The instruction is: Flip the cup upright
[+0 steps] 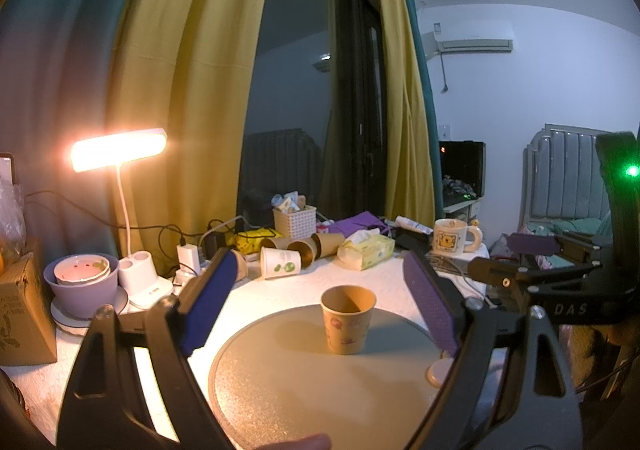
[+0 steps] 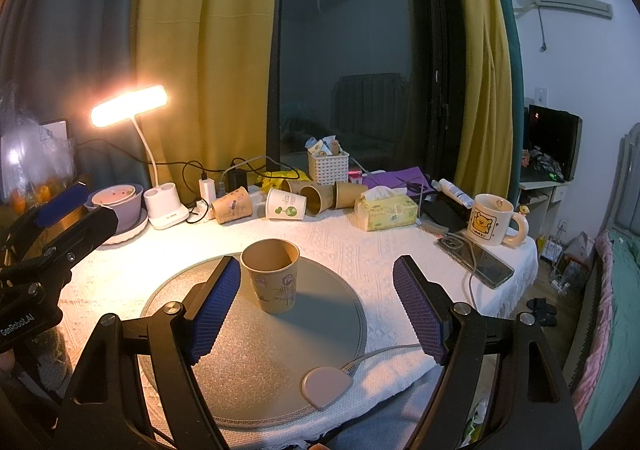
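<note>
Two grippers hang over the near edge of the round grey mat (image 2: 256,350), and both stand wide open with nothing between their fingers: the left gripper (image 1: 320,314) frames the paper cup (image 1: 348,324) from a little way back, while the right gripper (image 2: 316,310) has its left finger (image 2: 214,306) just beside the cup's wall, whether touching or not I cannot tell. The cup (image 2: 274,276) stands mouth-up on the mat, toward its far side, so the flip looks finished and what remains is to draw both tools clear. That is where trouble could come: the cup is light and empty, and a sideways swing of the near finger as the right gripper pulls away could nudge or topple it. A small beige puck (image 2: 326,386) with a cord lies at the mat's near right rim, and a gripper dragged low could snag that cord and shift the mat under the cup. Beyond the mat, across the white tabletop (image 2: 360,246), several paper cups (image 2: 312,200) lie on their sides in a row beside a tissue pack (image 2: 386,212); a phone (image 2: 474,260) and a cartoon mug (image 2: 490,224) sit off to the mat's right. A lit desk lamp (image 2: 130,106) and a stack of bowls (image 2: 118,198) stand beyond the mat's left, before yellow curtains (image 2: 204,50) and a dark window.
</note>
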The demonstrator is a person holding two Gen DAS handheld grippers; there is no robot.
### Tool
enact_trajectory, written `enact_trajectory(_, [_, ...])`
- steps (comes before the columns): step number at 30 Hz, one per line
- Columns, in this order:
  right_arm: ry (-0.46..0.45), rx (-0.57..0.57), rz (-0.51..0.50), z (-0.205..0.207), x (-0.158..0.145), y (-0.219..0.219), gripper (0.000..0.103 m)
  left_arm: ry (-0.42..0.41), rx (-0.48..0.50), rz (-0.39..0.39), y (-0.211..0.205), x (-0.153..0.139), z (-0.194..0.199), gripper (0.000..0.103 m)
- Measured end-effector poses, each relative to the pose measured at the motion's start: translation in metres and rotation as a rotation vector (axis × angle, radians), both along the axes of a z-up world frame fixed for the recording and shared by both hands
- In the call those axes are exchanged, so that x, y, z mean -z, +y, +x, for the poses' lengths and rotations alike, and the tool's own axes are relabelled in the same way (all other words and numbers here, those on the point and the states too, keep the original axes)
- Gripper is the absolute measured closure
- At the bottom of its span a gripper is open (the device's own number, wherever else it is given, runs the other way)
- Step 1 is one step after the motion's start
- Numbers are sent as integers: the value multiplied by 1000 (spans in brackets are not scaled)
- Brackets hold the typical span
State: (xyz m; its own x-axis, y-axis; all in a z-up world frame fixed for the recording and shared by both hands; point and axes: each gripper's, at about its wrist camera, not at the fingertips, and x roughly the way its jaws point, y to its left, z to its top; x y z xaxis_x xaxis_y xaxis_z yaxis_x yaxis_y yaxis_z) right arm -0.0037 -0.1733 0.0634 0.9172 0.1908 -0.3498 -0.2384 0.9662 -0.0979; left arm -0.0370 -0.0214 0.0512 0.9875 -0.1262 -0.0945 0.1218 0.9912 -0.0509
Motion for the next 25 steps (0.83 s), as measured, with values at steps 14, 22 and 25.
enact_trajectory(14, [2,-1,-2,0,1,-1,22,1,1,1,0,1,0,17])
enact_trajectory(22, [2,-2,-1,1,1,-1,22,2,2,1,-1,1,0,17])
enact_trajectory(25, [3,-4,0,1,3,-1,22,-3,6,-1,-1,5,-2,17])
